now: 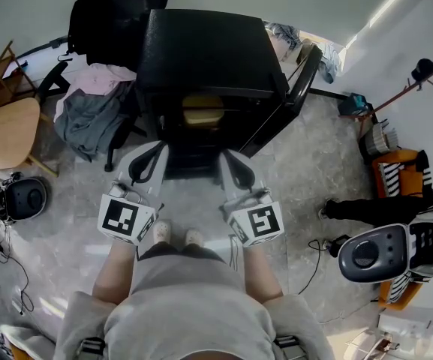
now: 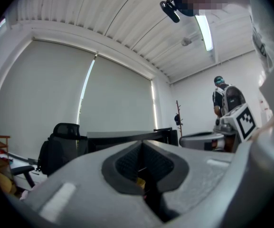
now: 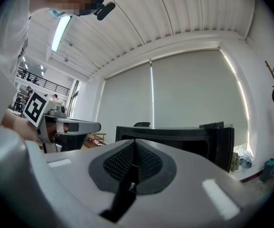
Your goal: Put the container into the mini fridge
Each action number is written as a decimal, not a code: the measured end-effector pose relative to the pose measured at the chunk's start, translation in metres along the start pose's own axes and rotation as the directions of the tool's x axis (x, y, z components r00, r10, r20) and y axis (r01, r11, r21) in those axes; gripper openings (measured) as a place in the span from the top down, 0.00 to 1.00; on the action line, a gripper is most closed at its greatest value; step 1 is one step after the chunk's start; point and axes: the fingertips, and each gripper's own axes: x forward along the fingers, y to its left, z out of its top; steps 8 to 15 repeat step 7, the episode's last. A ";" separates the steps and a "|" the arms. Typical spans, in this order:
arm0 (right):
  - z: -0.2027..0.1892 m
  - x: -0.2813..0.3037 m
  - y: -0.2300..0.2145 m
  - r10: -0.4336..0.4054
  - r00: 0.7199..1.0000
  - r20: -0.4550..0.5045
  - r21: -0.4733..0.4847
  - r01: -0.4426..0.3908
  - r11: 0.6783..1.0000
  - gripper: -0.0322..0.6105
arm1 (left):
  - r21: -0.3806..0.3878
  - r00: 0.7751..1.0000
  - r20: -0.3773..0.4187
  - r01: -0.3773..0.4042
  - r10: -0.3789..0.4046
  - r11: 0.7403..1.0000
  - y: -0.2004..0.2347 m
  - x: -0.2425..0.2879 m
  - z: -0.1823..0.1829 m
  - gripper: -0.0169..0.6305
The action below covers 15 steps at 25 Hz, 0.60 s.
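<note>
The black mini fridge [image 1: 201, 51] stands on the floor right in front of me, its door [image 1: 300, 88] swung open to the right. A yellowish container [image 1: 202, 111] rests on a shelf inside it. My left gripper [image 1: 150, 156] and right gripper [image 1: 235, 163] hover side by side just before the fridge's opening, both shut and holding nothing. In the left gripper view the shut left gripper [image 2: 144, 167] points at the fridge [image 2: 122, 139]. In the right gripper view the right gripper [image 3: 134, 163] faces the fridge [image 3: 174, 137] and its door [image 3: 220, 141].
An office chair [image 1: 111, 21] draped with clothes [image 1: 88, 111] stands left of the fridge, beside a wooden table [image 1: 6, 133]. A round dark device [image 1: 25, 197] and cables lie on the floor at left. Another person [image 1: 396, 208] and a grey device [image 1: 370, 253] are at right.
</note>
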 end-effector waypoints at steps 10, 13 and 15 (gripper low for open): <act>0.001 0.003 0.000 0.000 1.000 0.002 0.000 0.000 1.000 0.95 | -0.003 1.000 0.002 -0.005 0.005 1.000 0.002 0.002 0.001 0.97; 0.001 0.003 0.000 0.000 1.000 0.002 0.000 0.000 1.000 0.95 | -0.003 1.000 0.002 -0.005 0.005 1.000 0.002 0.002 0.001 0.97; 0.001 0.003 0.000 0.000 1.000 0.002 0.000 0.000 1.000 0.95 | -0.003 1.000 0.002 -0.005 0.005 1.000 0.002 0.002 0.001 0.97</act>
